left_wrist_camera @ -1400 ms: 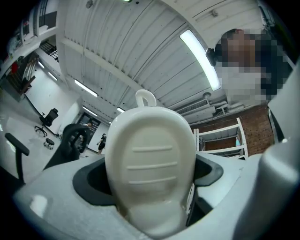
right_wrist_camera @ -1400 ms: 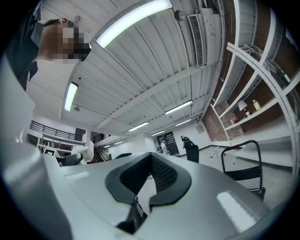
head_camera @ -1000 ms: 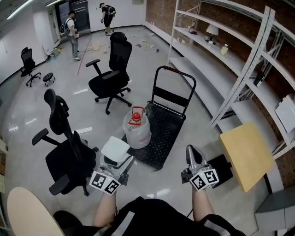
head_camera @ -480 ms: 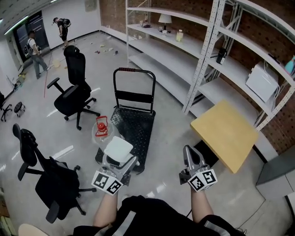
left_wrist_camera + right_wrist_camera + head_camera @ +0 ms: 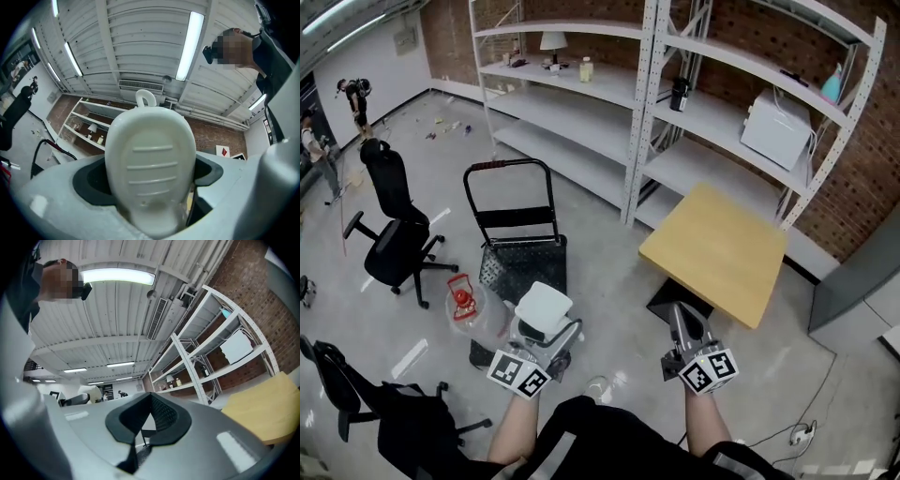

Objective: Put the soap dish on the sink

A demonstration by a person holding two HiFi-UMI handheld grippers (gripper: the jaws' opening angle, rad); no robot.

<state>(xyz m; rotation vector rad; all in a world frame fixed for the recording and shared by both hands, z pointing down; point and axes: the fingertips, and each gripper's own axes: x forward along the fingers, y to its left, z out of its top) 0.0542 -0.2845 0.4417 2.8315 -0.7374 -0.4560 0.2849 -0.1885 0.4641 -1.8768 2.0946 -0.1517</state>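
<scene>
While beyond soap dish (image 5: 543, 307), trolley (image 5: 512, 217), table (image 5: 712, 248)

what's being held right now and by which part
The left tool grips the white soap dish by its near end; the rest sticks out past the jaws. The right tool is shut, empty.

The right gripper (image 5: 150, 398) points up towards the ceiling, its jaws closed together with nothing between them. A long lamp (image 5: 117, 276) glows overhead. To the right, metal shelves (image 5: 206, 357) stand against a brick wall (image 5: 276, 310), with a white box (image 5: 239, 347) on one. A wooden top (image 5: 267, 411) shows at lower right.
</scene>
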